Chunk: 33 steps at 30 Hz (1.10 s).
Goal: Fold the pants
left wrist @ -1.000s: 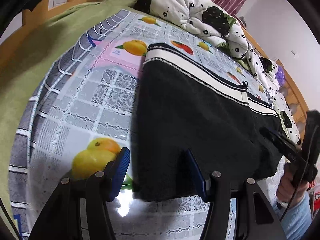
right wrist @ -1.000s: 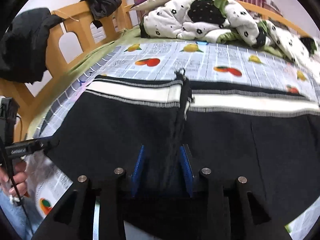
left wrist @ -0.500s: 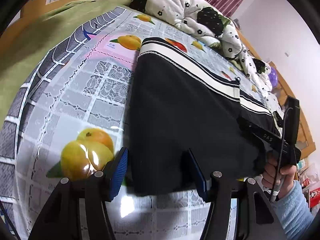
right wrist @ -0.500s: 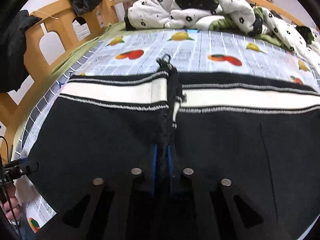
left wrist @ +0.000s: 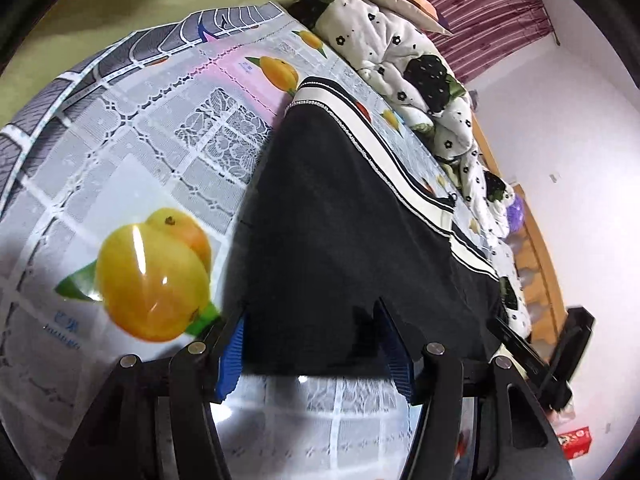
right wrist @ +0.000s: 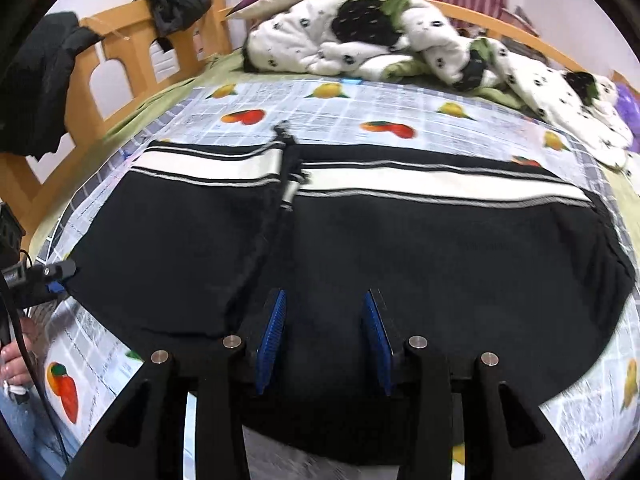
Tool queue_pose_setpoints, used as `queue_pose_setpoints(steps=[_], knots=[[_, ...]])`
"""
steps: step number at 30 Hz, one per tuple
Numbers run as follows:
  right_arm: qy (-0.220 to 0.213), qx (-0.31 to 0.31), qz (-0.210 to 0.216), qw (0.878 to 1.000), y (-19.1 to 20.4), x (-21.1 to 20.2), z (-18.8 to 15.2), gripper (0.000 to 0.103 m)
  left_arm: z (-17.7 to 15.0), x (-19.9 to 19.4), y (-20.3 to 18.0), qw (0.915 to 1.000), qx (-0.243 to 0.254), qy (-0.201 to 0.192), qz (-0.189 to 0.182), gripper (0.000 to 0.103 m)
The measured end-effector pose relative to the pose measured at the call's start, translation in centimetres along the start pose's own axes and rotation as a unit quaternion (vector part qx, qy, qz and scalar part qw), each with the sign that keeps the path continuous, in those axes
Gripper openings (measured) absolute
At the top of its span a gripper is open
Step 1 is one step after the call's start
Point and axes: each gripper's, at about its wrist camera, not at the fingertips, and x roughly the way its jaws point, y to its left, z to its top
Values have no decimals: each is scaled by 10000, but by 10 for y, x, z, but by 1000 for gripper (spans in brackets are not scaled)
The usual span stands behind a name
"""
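Two sets of tongs work over one pair of black pants (right wrist: 400,248) spread flat on the bed, on a fruit-printed cover (left wrist: 132,200). Half a second ago the right tongs (right wrist: 324,332) were pinched tight on a raised ridge of cloth at the centre seam; now their jaws are opening, with flat dark cloth showing between the blue pads and the ridge lying off at 10 o'clock. That release suggests the seam has been tugged straight and the smoothing stage is ending, with no fold yet made. The left tongs (left wrist: 316,348) stand apart, as before, but lower and nearer, straddling the near corner of the garment without pressing it. The pants lie wide and mostly flat: a cream waistband (right wrist: 400,184) with thin striped trim runs across at 12 o'clock, and a drawstring (right wrist: 286,160) trails over it towards the cover. A bunched floral quilt (right wrist: 400,44) lies beyond, well apart from the pants.
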Motion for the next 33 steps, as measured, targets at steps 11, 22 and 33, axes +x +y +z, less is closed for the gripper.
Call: queue_pose_setpoints(steps=[11,22,33], knots=[[-69,484,96,9988,-40,-12,-17,40,-9,9,-16,9980,-227,-329,488,53],[-405,937,-282,9944,-112,-54,-38,40,-13,-12,-161,9564,1704,-1380,1932,14],[-885,1964,-761,9735,-221,-98,-71,40,-87,96,-367,9253,3516,-804,1176,13]])
